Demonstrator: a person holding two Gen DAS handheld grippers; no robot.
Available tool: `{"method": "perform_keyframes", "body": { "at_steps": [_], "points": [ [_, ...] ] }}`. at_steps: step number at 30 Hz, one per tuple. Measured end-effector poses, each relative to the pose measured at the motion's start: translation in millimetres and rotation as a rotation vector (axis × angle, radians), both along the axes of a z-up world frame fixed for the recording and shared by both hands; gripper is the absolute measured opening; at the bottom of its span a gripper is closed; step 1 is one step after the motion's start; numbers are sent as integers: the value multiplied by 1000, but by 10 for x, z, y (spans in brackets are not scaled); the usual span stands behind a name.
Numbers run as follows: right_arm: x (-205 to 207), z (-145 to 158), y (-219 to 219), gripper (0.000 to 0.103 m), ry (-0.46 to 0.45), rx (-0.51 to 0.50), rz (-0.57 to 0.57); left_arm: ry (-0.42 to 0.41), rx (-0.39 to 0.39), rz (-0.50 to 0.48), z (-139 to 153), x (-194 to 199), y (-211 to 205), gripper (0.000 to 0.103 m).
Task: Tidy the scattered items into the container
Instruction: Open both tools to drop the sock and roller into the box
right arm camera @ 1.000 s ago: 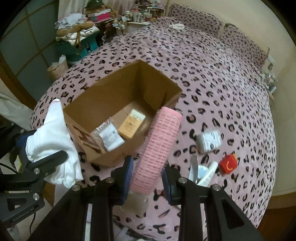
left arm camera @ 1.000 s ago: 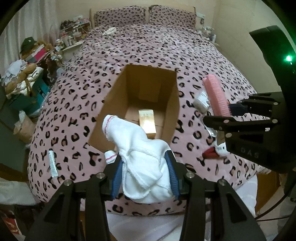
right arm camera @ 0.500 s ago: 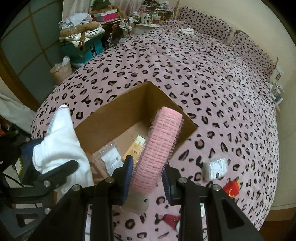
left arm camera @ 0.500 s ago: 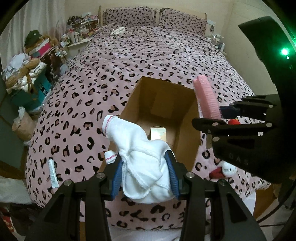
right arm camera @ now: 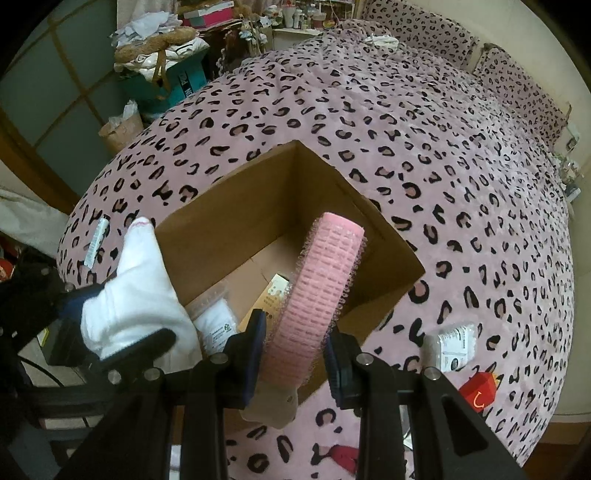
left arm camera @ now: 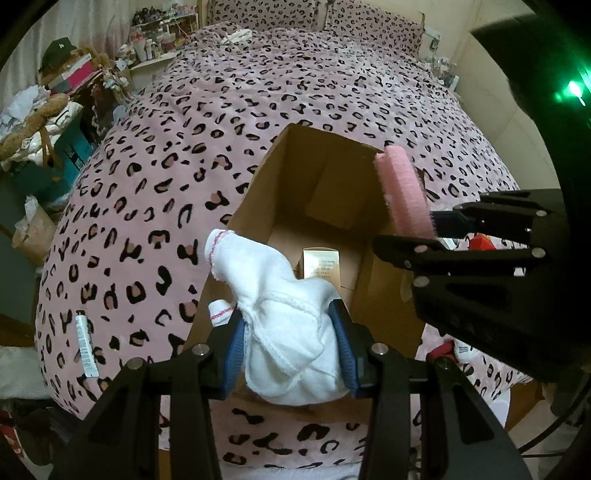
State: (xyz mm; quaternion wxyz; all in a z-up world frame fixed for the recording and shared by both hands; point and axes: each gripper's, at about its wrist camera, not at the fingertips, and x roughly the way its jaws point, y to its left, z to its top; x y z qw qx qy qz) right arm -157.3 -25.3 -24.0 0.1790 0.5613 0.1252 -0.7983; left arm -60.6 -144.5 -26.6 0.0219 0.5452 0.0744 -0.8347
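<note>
Left claw: left gripper (left arm camera: 291, 350), low centre of the left wrist view, blue pads clamped on one white sock bundle (left arm camera: 284, 314), soft knit with a pink-stitched cuff.
Right claw: right gripper (right arm camera: 295, 354), low centre of the right wrist view, pads pinched on one pink hair roller (right arm camera: 321, 288), a bristly ridged cylinder leaning over the box.
Container: one cardboard box (right arm camera: 236, 206), open-topped, brown, rectangular, mid-frame on the bed.
In the box: one tan carton (left arm camera: 321, 262) with printed text; one clear plastic packet (right arm camera: 218, 325) holding something white.
Scattered items, left wrist view: one slim white tube (left arm camera: 84, 343) at lower left.
Scattered items, right wrist view: one silvery packet (right arm camera: 450, 347) and one small red box (right arm camera: 480, 391) at lower right.
Bed: one plush pink leopard-print cover (right arm camera: 406, 129); two matching pillows (left arm camera: 314, 18) at top of the left wrist view.
</note>
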Motion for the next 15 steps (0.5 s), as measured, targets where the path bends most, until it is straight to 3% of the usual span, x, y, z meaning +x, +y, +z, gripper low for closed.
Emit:
{"method": "perform_keyframes", "body": {
  "at_steps": [2,7,15],
  "points": [
    [-31,-24,-30,31,-3,-3,8,-3,7,1,-16,-2,-1,46],
    [-56,-67,-81,36,-21,27,15,-2,10,37,20,18,-31,67],
    [-54,17,-52,37,-31,-24,1,-1,20,64,92,66,-65,78]
  ]
}}
